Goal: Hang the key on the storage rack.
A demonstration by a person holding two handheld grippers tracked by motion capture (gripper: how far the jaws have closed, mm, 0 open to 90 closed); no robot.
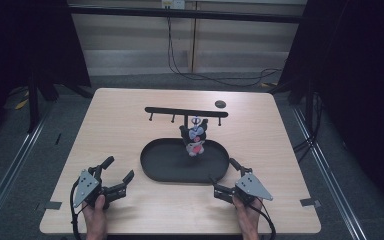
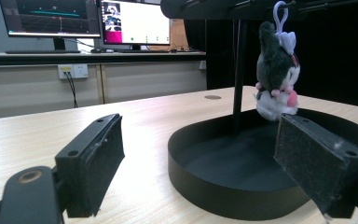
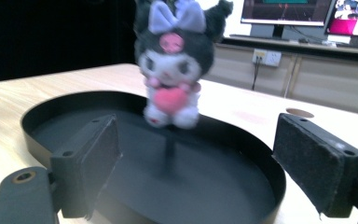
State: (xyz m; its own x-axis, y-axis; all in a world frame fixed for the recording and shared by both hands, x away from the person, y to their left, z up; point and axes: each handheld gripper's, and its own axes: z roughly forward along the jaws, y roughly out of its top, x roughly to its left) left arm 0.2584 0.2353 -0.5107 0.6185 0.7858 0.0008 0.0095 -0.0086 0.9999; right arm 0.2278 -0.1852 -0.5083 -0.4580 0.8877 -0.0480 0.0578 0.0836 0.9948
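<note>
The left gripper point(image 1: 116, 172), near the front-left of the black oval tray point(image 1: 155, 172), has its jaws spread wide with nothing between them; in the left gripper view its two black padded jaws stand far apart over bare wood, one of them before the tray's near wall point(image 2: 223, 198). The right gripper point(image 1: 225, 173), just off the tray's front-right rim, is also wide open and holds nothing; in the right gripper view its jaws frame the tray's floor point(image 3: 191, 182) without touching it.

The small plush toy with black ears, a lilac bow, a white face and a pink heart at its chest point(image 1: 196, 139) hangs above the tray's rear part from a hook of the black T-shaped rack point(image 1: 186, 112), whose post rises from inside the tray. The left gripper view shows the toy point(image 2: 277, 74) from the side, hung by a white loop; the right gripper view shows its front point(image 3: 172, 60), slightly blurred.

No readable writing appears on the toy, tray or grippers.

The tray sits on a light wooden table point(image 1: 115, 125) with a small dark round hole point(image 1: 220, 104) behind the rack. Beyond the tray, computer monitors point(image 2: 51, 17) stand on a long counter, with a wall socket point(image 2: 72, 71) below.
</note>
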